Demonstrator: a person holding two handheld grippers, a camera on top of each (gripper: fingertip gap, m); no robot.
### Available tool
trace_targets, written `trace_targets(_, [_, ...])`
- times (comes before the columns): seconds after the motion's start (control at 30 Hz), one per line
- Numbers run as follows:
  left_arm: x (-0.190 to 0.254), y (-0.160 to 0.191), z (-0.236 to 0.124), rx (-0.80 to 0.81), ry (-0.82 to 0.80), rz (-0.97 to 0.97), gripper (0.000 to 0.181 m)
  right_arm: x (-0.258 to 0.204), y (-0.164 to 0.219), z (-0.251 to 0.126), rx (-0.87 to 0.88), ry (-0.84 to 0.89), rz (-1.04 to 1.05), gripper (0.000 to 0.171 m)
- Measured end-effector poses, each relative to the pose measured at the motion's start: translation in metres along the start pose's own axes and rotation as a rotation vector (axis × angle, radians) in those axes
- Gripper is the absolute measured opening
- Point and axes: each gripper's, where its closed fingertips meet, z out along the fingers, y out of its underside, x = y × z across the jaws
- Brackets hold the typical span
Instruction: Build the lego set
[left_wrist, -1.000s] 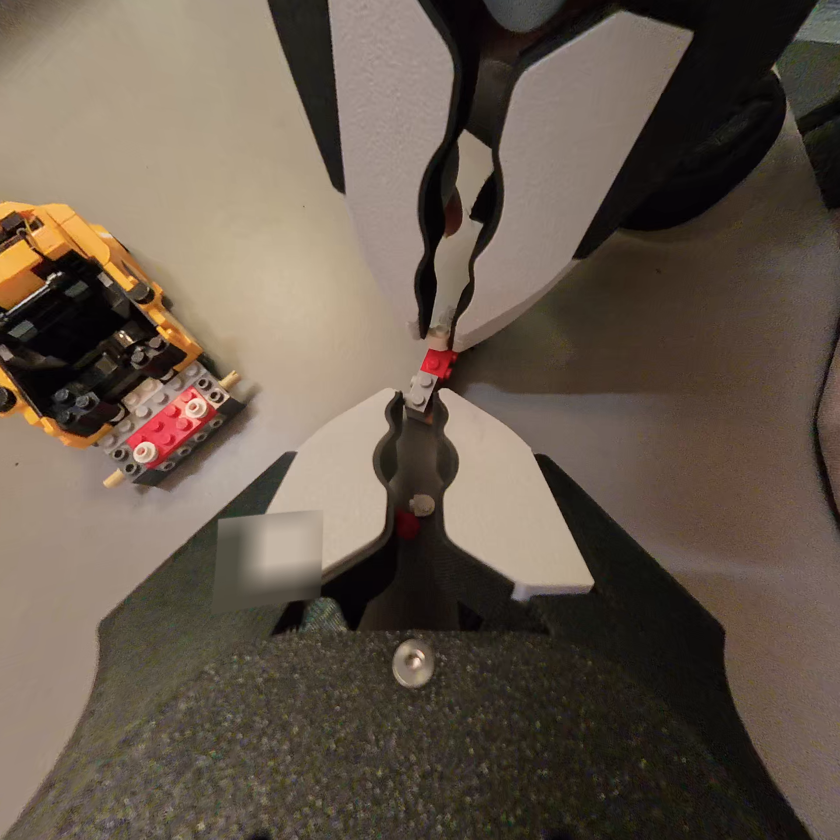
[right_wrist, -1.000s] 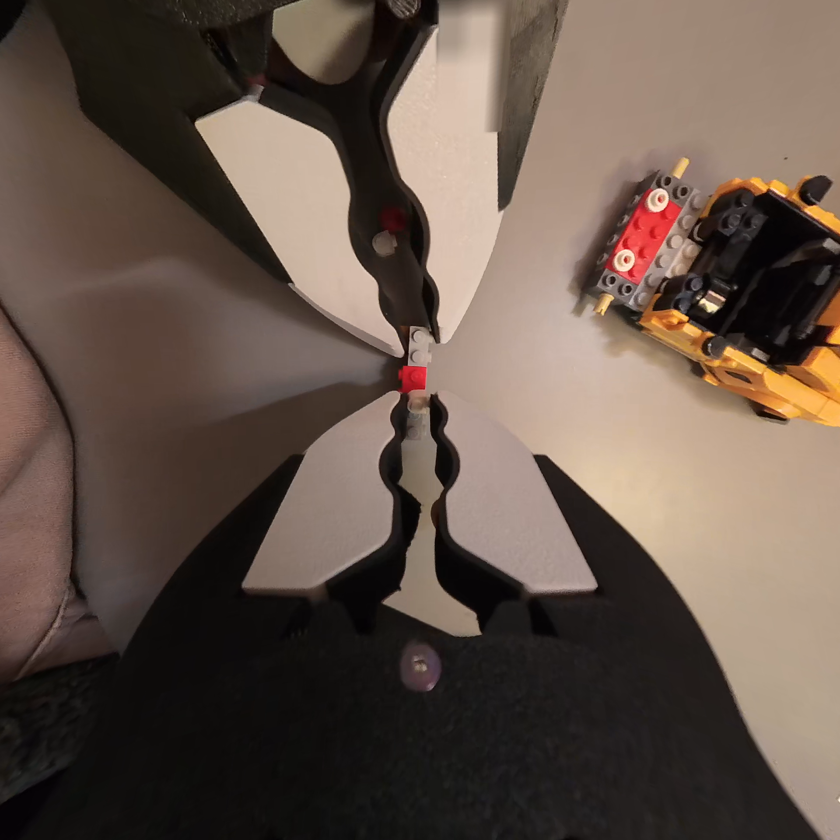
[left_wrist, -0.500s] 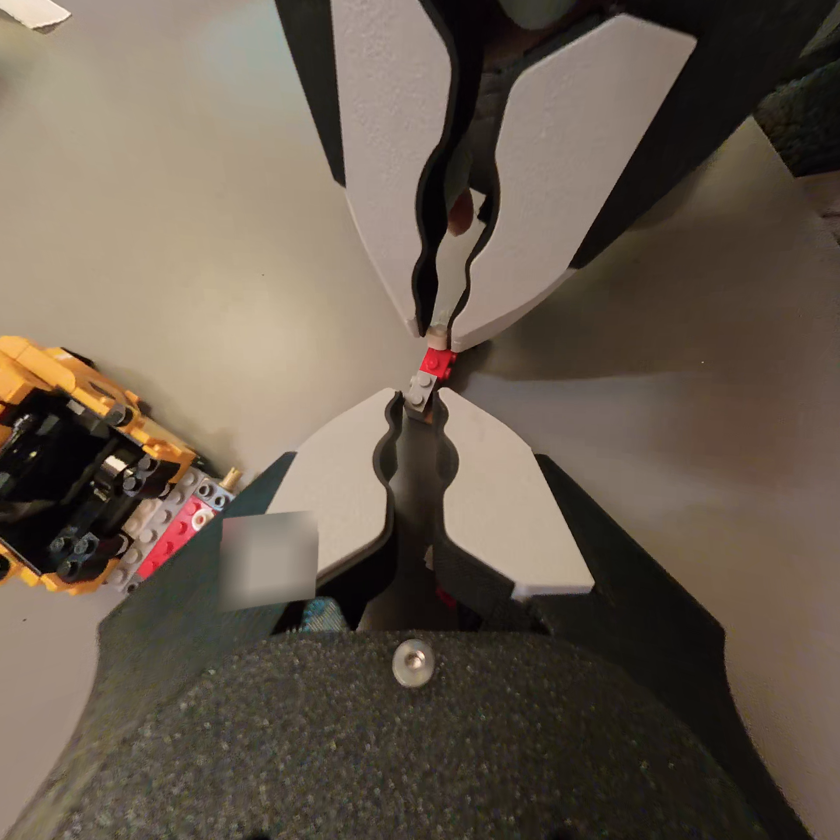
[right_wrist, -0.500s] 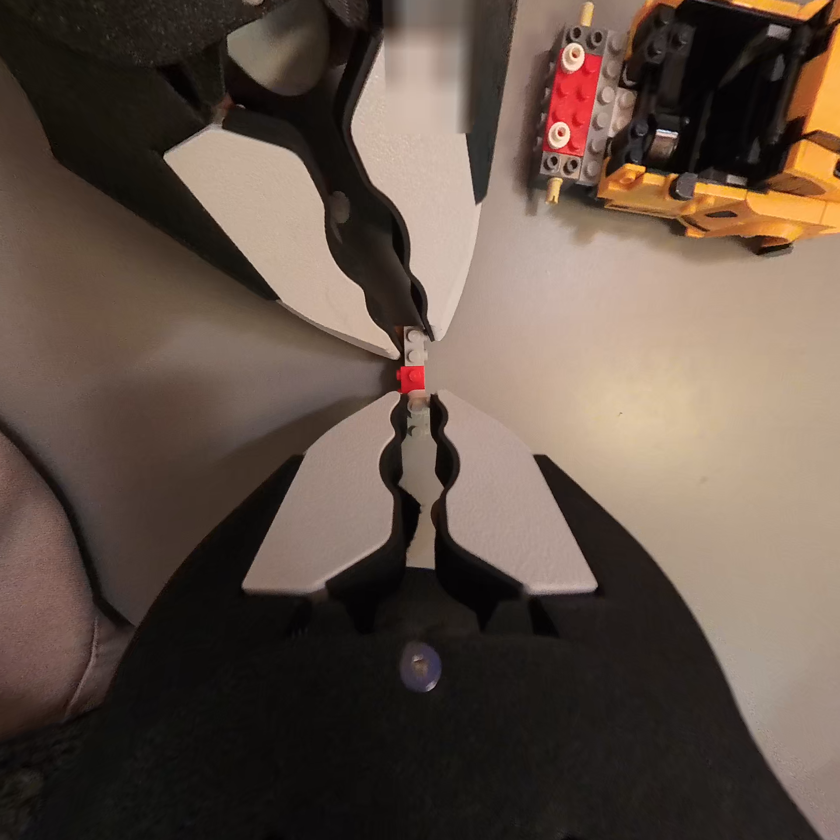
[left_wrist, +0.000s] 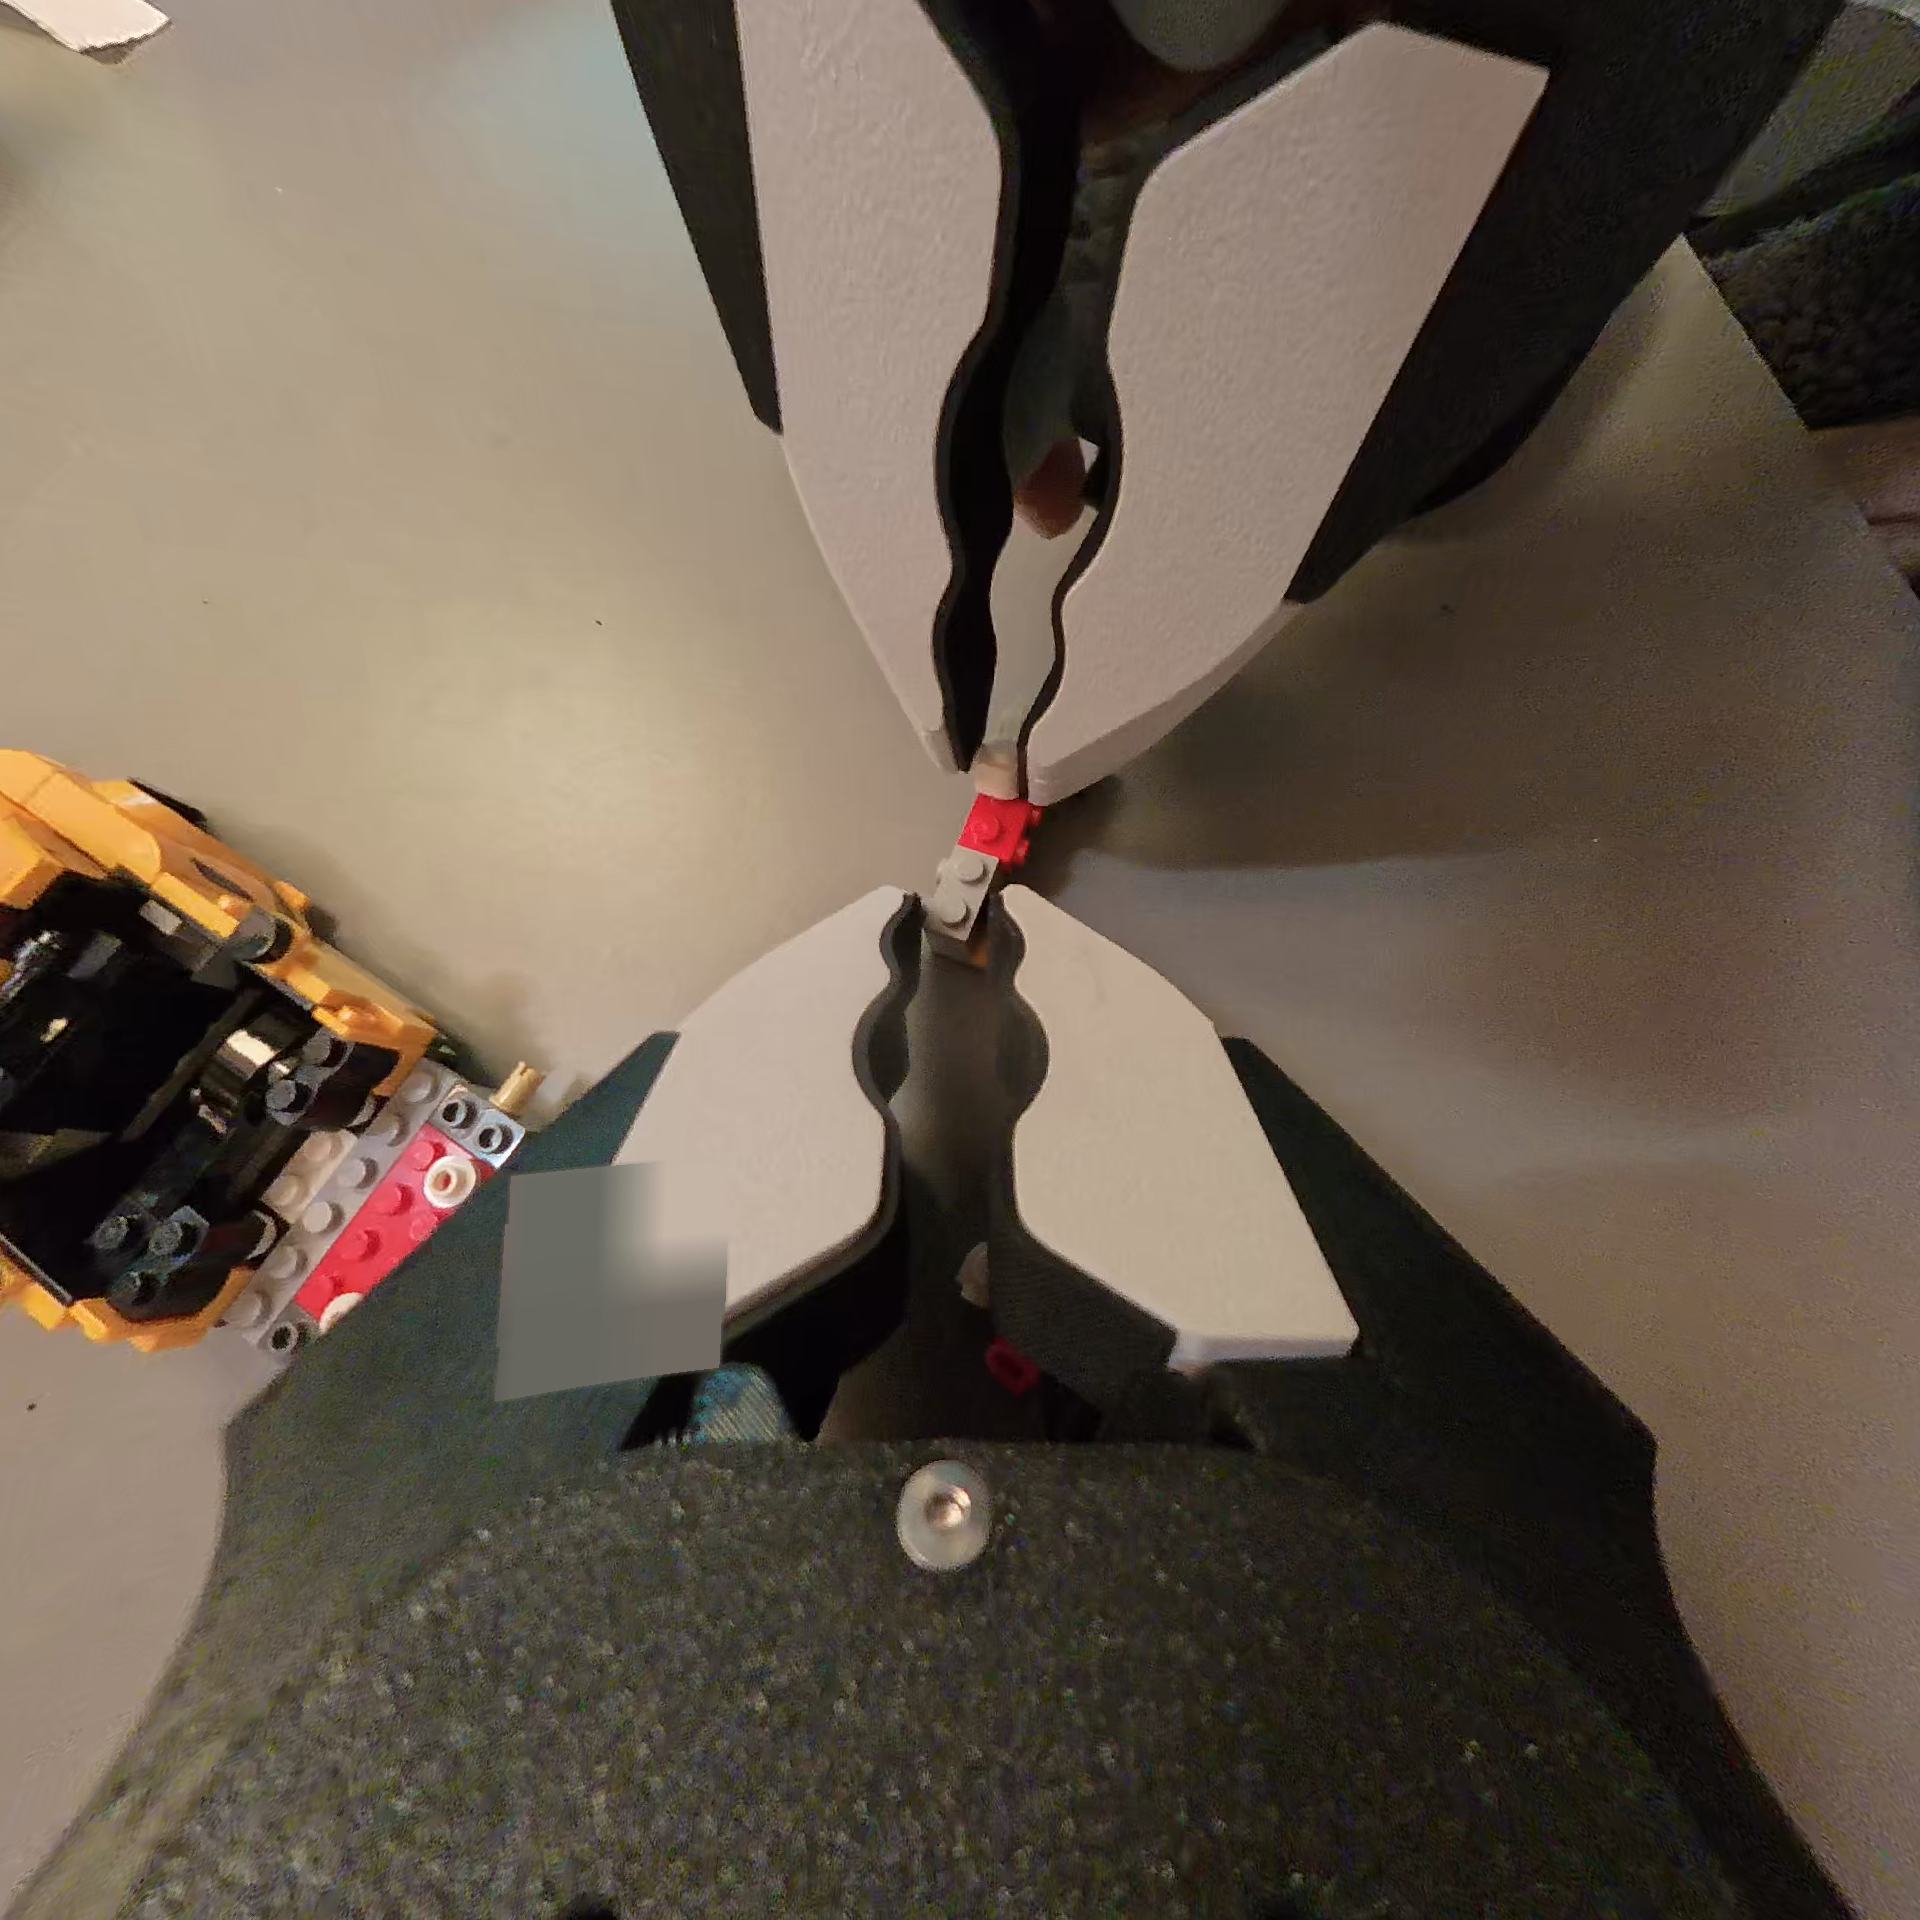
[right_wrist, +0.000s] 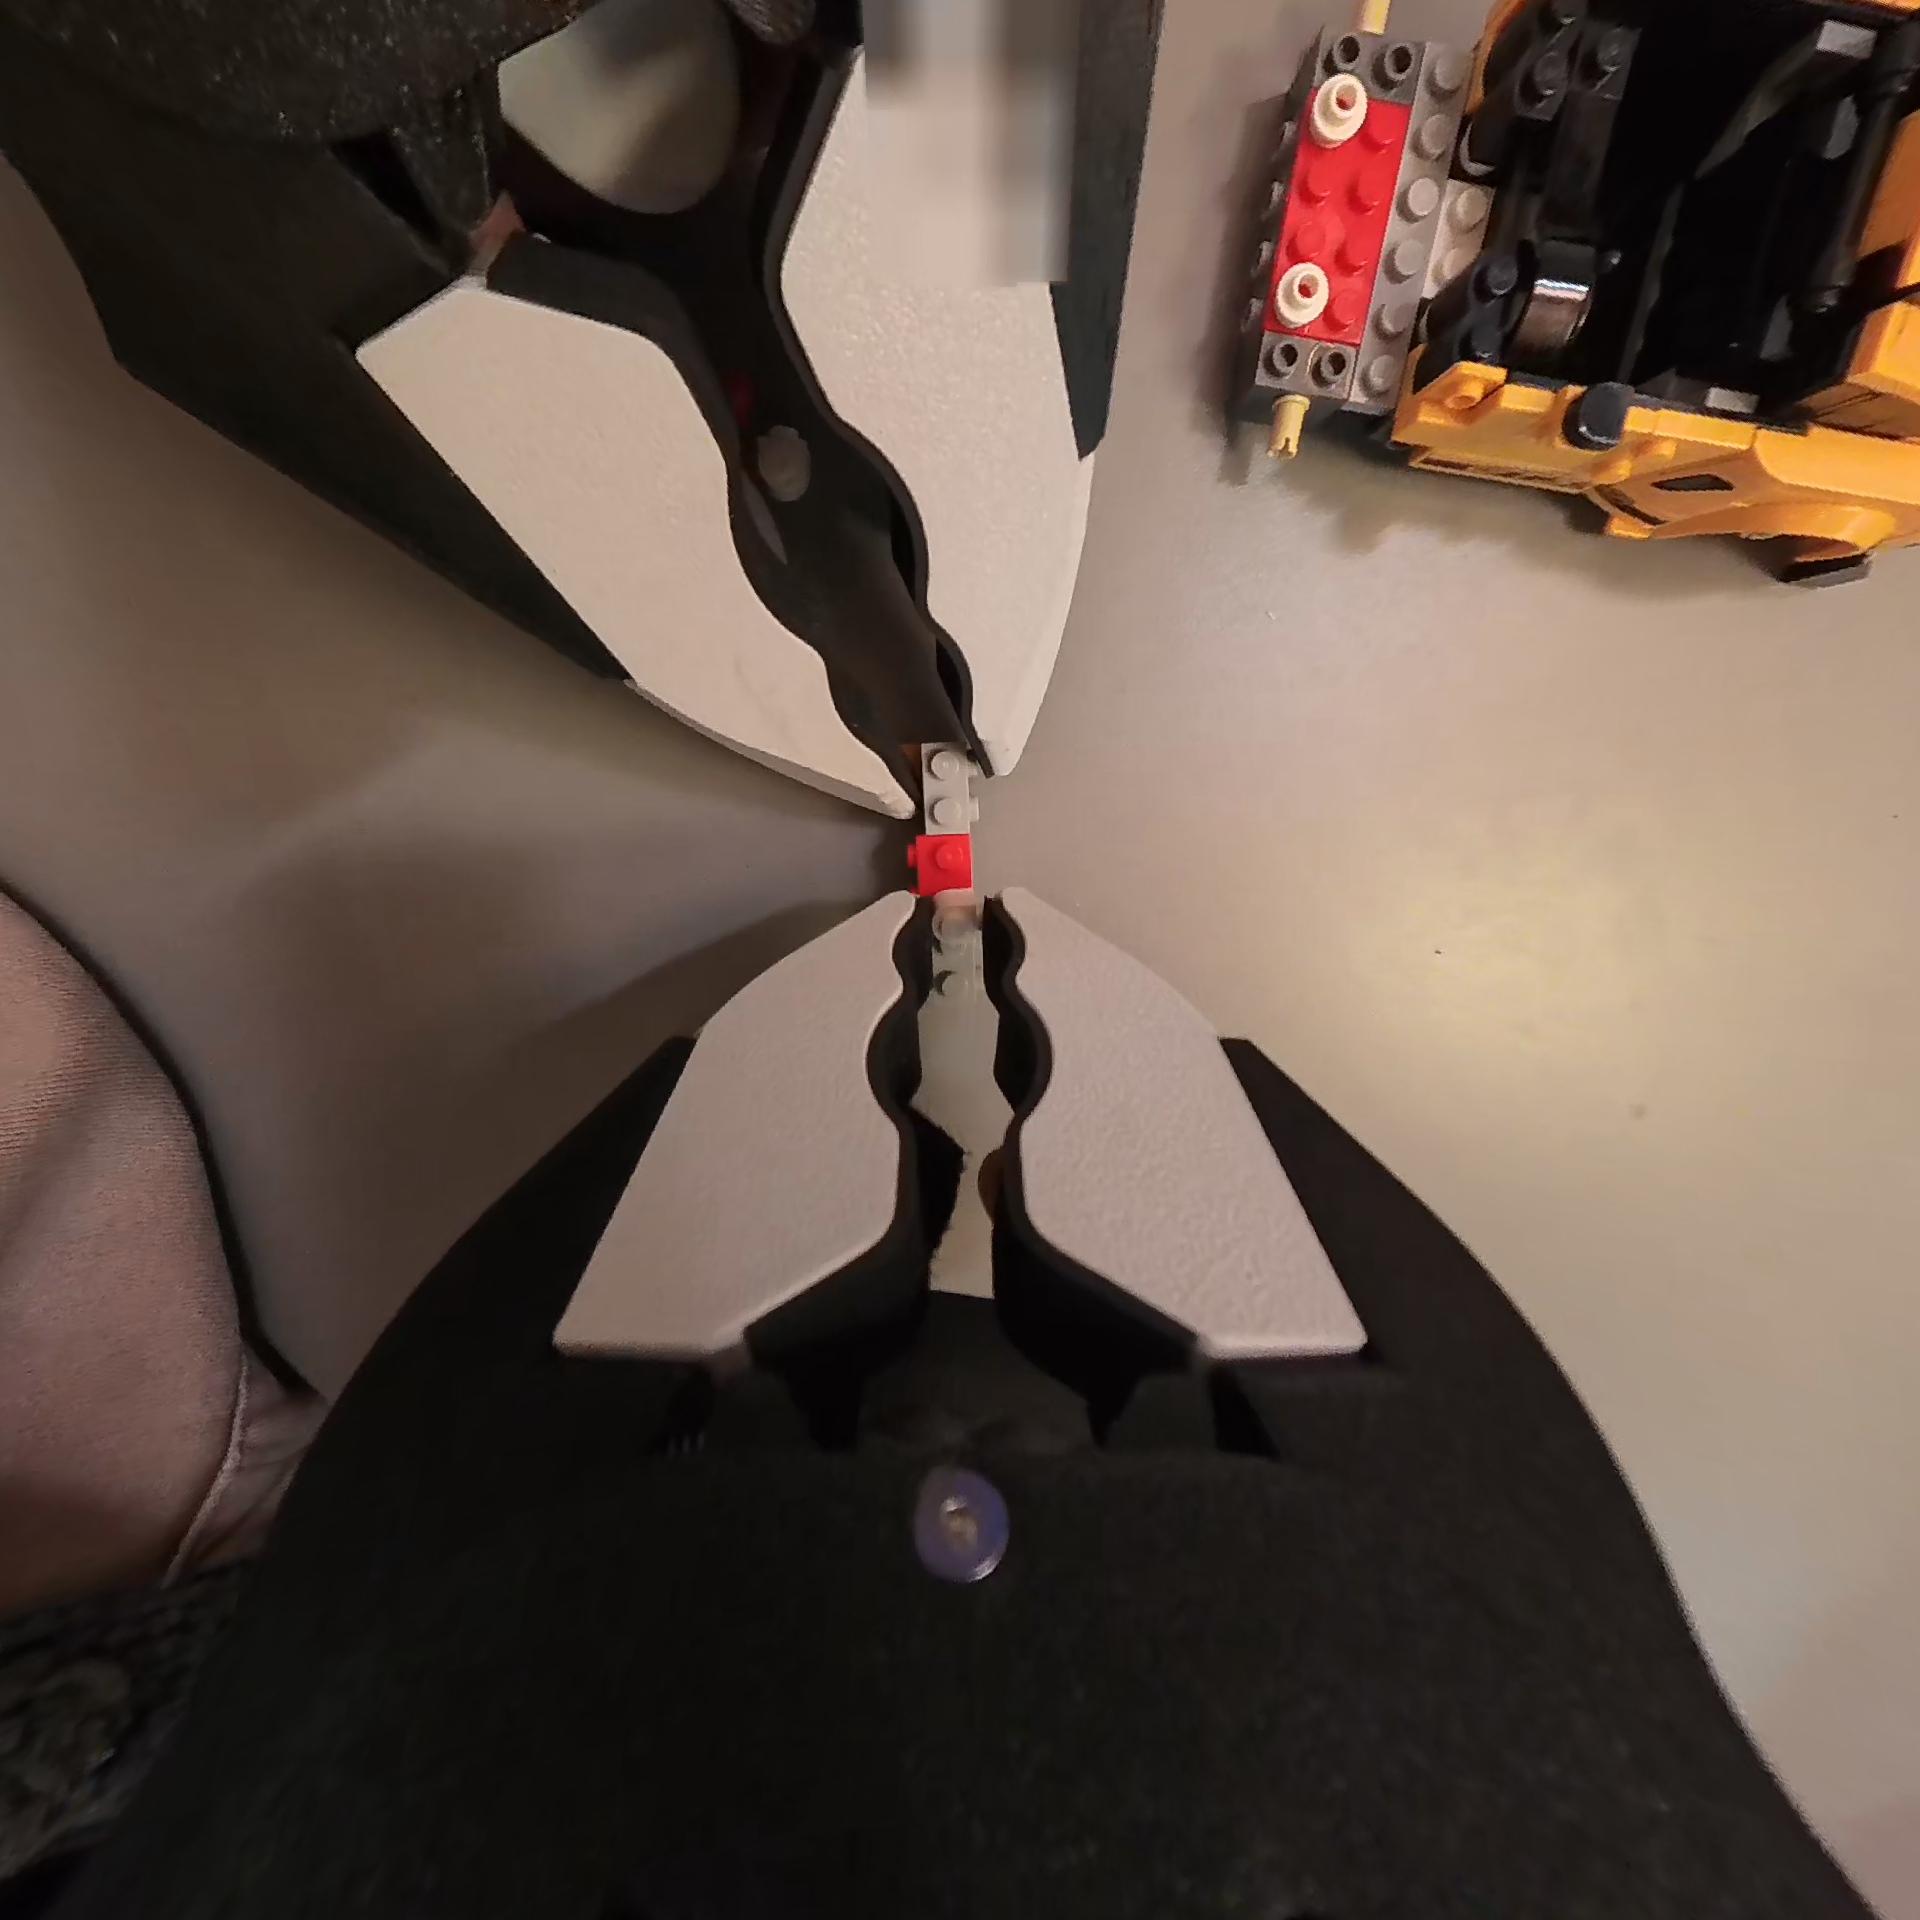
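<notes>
Left wrist view: the yellow lego car (left_wrist: 197, 1122) now lies lower left, nearer than a second ago. Left gripper (left_wrist: 961, 925) and right gripper (right_wrist: 951, 914) each stay clenched on the small red-and-grey piece (left_wrist: 982, 862), suggesting it travels toward mounting.

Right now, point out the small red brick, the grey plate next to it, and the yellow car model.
small red brick (right_wrist: 943, 864), right wrist view, on its studded top face.
grey plate (left_wrist: 964, 885), left wrist view, between its two studs.
yellow car model (right_wrist: 1662, 457), right wrist view, on its yellow side panel.
</notes>
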Motion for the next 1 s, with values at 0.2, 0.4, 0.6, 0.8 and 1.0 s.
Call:
trace_targets(0.2, [0.0002, 0.0000, 0.0000, -0.006, -0.006, -0.013, 0.012, -0.0002, 0.0001, 0.0005, -0.041, -0.040, 0.031, 0.009])
trace_targets(0.4, [0.0003, -0.0001, -0.0002, -0.004, -0.009, -0.016, 0.012, -0.0006, -0.0009, 0.0019, -0.076, -0.096, 0.051, 0.009])
trace_targets(0.6, [0.0006, 0.0001, -0.0006, -0.002, -0.008, -0.026, 0.012, -0.0009, -0.0009, 0.0028, -0.098, -0.104, 0.035, 0.009])
trace_targets(0.8, [0.0006, 0.0003, -0.0008, -0.001, -0.009, -0.023, 0.011, -0.0011, -0.0026, 0.0020, -0.068, -0.097, 0.001, 0.009])
trace_targets(1.0, [0.0003, 0.0003, -0.0010, 0.000, -0.008, -0.026, 0.012, -0.0014, -0.0052, -0.0064, 0.010, -0.151, 0.010, 0.021])
